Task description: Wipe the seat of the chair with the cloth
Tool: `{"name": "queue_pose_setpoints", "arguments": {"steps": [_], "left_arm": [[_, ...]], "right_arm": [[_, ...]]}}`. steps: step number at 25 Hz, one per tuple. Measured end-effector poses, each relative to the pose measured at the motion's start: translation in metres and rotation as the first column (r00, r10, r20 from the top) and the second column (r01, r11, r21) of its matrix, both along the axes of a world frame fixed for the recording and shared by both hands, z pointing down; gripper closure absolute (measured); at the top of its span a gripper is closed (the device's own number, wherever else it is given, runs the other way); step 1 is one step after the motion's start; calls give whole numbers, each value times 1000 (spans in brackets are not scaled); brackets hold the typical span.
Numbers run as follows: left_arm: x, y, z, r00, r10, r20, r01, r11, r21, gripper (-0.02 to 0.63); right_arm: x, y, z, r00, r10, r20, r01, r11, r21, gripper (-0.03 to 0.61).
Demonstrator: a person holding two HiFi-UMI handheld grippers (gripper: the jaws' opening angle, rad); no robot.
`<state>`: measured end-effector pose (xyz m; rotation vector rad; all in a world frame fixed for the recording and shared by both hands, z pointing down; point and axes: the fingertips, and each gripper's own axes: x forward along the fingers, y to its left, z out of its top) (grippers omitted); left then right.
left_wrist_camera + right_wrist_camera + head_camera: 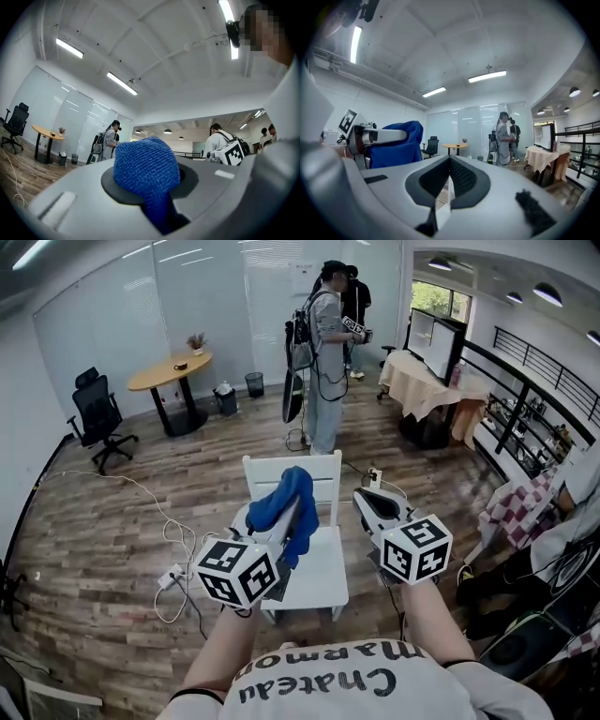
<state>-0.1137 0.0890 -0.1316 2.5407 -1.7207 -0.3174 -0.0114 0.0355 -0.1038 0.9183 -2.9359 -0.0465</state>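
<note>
- Head view: the left hand-held gripper (292,519) holds the crumpled blue knitted cloth (281,498) above the white wooden chair's seat (322,570), which lies straight below it. The right hand-held gripper (367,502) hovers beside the seat.
- Left gripper view: the jaws are clamped on the cloth.
- Right gripper view: the jaws are pressed together with nothing between them, and the cloth lies to their left.

The cloth (284,502) hides part of the chair (319,568), seat and backrest.
</note>
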Motion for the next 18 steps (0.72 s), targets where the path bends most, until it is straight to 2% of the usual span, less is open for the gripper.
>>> {"name": "queue_pose_setpoints", "arguments": {"steps": [3,18], "left_arm": [[5,11,6,1000,-8,3,8,1000,-20,520],[16,41,4,998,-54,13,54,998,-19,520]], "right_arm": [[7,10,4,1000,-4,13,4,1000,-18,565],[24,32,3,999,-15,30,15,1000,-26,565]]}}
